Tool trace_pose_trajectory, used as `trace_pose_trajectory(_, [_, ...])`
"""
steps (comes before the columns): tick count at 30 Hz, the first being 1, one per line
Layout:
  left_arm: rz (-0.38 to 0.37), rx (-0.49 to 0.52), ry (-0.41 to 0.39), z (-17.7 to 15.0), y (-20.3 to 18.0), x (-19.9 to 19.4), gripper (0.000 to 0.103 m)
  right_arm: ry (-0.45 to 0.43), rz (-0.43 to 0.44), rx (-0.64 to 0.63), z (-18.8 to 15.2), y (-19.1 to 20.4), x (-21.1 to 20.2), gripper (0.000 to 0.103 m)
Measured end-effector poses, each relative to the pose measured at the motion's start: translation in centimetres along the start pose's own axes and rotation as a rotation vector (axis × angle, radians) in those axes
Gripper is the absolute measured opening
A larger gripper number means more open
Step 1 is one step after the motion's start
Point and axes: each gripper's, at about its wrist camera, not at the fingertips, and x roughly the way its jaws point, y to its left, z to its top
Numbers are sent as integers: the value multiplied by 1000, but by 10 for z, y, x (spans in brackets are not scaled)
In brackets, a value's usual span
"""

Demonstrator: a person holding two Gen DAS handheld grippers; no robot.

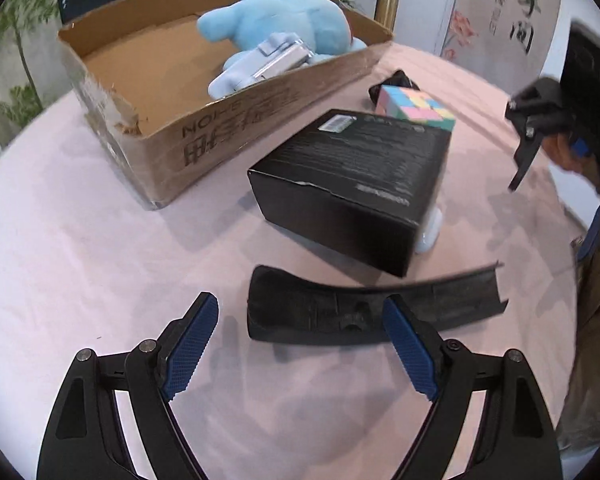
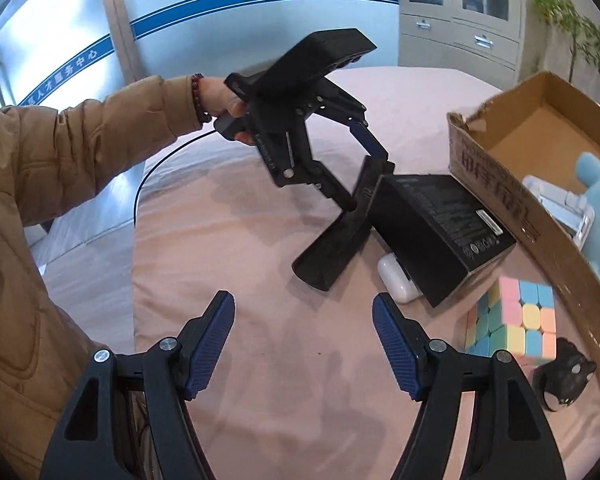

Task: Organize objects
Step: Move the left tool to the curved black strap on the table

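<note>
Hovering above the pink-covered table (image 1: 80,264), the left gripper (image 1: 300,312) has its fingers (image 1: 192,344) spread wide with nothing between them. A black curved tray (image 1: 340,312) lies on the table just beyond the tips, its left end in the gap and its right part running behind the right finger; whether that finger touches it I cannot tell. Behind the tray sits a black box (image 1: 352,184), then a pastel puzzle cube (image 1: 416,106), and to the left an open cardboard carton (image 1: 236,120) holding a blue plush toy (image 1: 292,16).

The right gripper (image 2: 304,316) is likewise parted and empty, over bare table, with the black box (image 2: 440,232) and puzzle cube (image 2: 512,320) off to its right.

The right wrist view alone shows the left gripper (image 2: 368,176) from outside, held by a hand (image 2: 220,96) in a tan sleeve (image 2: 80,140), its tips down at the curved tray (image 2: 332,252). It also shows a white earbud case (image 2: 396,280) tucked against the black box, and a small black object (image 2: 564,376) beside the cube. The left wrist view shows the carton's inside more fully.
</note>
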Motion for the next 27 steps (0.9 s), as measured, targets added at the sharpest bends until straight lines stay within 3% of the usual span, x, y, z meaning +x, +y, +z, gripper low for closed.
trace_pose_trajectory(2, [-53,-9,-4,0,-1,4,84,3,-2,12,-2,-2,-1,71])
trace_pose_trajectory(7, [-85,42,-15,-8,-29,1,84,5,14,30,0,-9,-1,71])
trace_pose_trajectory(15, [-73,112,-20,-37,-94,-24,84,-7,40,34,-3,-1,9,71])
trace_pose_trajectory(17, [-37,146,-12,-44,-111,-26,84,-10,42,36,-4,-1,12,71])
trace_pose_trajectory(22, [-1,88,-9,-52,-110,-25,84,15,5,4,-5,-1,25,71])
trace_pose_trajectory(27, [1,43,-54,-53,-104,-26,84,2,-12,25,-7,-11,28,71])
